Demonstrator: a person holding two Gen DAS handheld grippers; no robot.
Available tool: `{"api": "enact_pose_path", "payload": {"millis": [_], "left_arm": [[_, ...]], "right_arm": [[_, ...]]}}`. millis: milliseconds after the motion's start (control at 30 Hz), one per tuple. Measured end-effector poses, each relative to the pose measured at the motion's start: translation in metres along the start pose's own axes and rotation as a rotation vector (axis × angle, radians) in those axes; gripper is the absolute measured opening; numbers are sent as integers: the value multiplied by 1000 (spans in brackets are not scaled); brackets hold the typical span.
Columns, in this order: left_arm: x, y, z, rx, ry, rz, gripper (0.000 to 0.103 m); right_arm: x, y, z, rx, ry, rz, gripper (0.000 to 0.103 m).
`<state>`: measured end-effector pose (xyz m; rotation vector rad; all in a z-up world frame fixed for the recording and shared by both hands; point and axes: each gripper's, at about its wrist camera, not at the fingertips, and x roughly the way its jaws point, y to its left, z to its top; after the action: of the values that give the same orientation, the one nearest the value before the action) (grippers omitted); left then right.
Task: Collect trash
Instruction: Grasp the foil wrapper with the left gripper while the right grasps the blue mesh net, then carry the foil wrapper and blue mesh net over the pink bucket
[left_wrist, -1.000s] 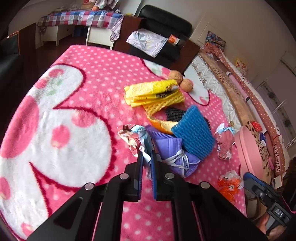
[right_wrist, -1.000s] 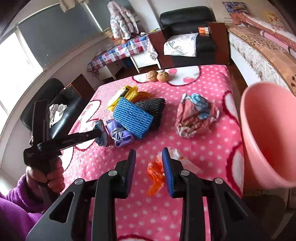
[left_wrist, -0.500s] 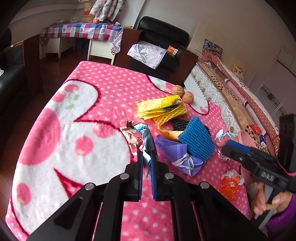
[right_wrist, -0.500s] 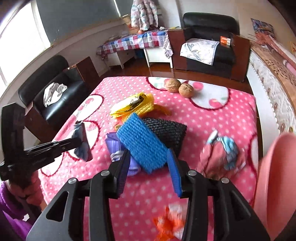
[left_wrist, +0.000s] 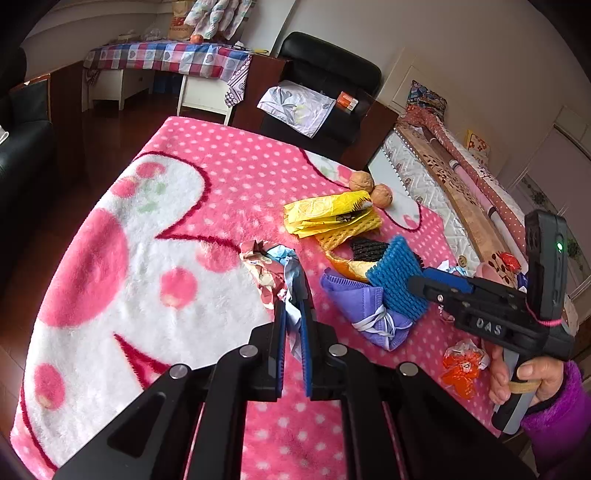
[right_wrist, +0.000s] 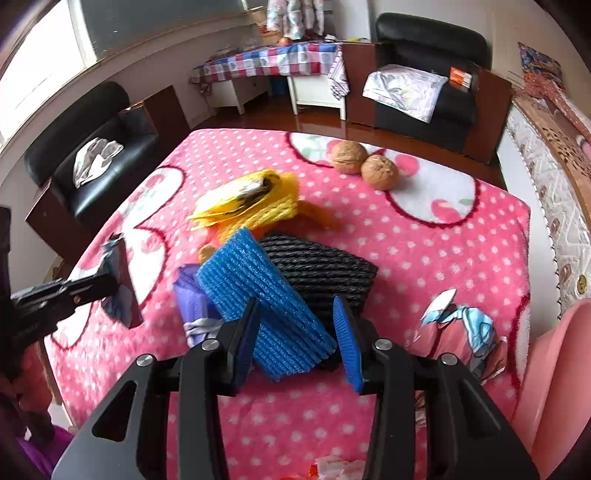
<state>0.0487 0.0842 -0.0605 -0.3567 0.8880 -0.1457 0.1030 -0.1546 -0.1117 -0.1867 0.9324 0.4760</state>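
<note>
A pink spotted blanket (left_wrist: 221, 166) is being used as the work surface. A blue foam net (right_wrist: 266, 295) is being straddled by the spread right gripper (right_wrist: 301, 332), untouched. A crumpled wrapper (left_wrist: 271, 267) is being pinched by the left gripper (left_wrist: 293, 328), left of the net.

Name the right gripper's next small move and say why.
Probably close on the blue foam net: the right gripper is open with its fingers on either side of it, while the left gripper already pinches a crumpled wrapper.
</note>
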Motion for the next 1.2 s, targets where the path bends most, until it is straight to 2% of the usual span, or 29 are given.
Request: {"api": "enact_pose_path", "payload": {"millis": [133, 267, 467, 667, 900, 1200], "left_arm": [[0, -1, 0, 2, 1, 1, 6], [0, -6, 0, 14, 3, 3, 6], [-3, -14, 2, 30, -6, 3, 6], [-9, -31, 7, 69, -23, -12, 6], [-13, -67, 15, 145, -39, -57, 6], [-10, -130, 21, 275, -44, -138, 6]], "right_arm": [[-3, 9, -6, -37, 5, 2, 15], [-15, 11, -14, -3, -25, 38, 7], [-51, 2, -20, 82, -121, 85, 7], [-86, -14, -24, 157, -215, 77, 7], [-121, -43, -37, 241, -303, -14, 7], [-154, -92, -67, 360, -363, -146, 7]]}}
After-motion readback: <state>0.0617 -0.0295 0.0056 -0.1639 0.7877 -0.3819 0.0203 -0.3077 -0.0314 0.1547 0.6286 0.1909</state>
